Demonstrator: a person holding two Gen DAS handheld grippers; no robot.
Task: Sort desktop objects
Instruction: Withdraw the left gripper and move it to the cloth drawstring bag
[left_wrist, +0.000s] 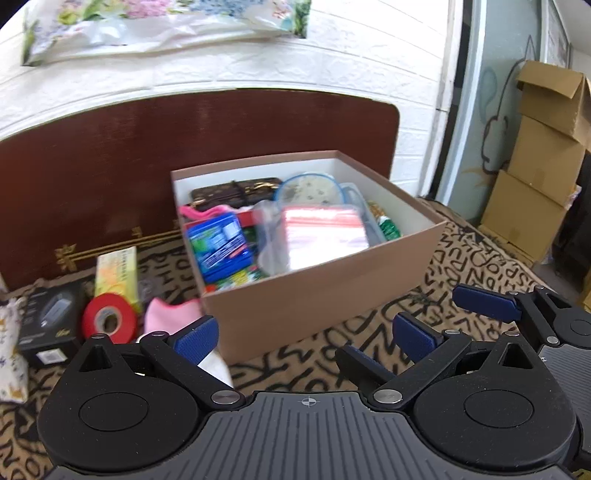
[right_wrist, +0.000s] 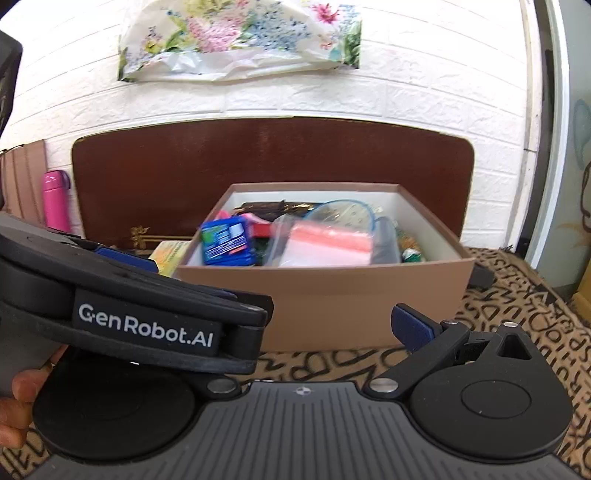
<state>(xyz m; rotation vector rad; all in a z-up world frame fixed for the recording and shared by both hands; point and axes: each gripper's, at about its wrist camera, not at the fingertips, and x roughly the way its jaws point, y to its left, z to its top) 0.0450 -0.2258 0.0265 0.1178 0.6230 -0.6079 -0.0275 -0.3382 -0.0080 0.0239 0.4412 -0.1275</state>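
Left wrist view shows the left gripper (left_wrist: 304, 339) spread wide with nothing between its blue pads, hovering low over the patterned cloth (left_wrist: 369, 343). Just ahead of it stands the open brown box (left_wrist: 325, 291), already well filled: a blue packet (left_wrist: 219, 243), a clear bag with a pink-red pack (left_wrist: 321, 236), a dark patterned pouch (left_wrist: 236, 192) at the back and a round clear lid (left_wrist: 310, 188). Ahead and to the left, outside the box, items are left to sort: a red tape roll (left_wrist: 109, 319), a yellow-green carton (left_wrist: 118, 275), a black boxed item (left_wrist: 50, 321) and a pink cloth (left_wrist: 170, 314) just beside the left finger. To the right, the right gripper (left_wrist: 458, 317) also stands open and empty. Its own view faces the same box; its left finger is hidden behind the other tool's body, so only one pad shows. Judging by this, most sorting looks done, with a handful of pieces remaining.
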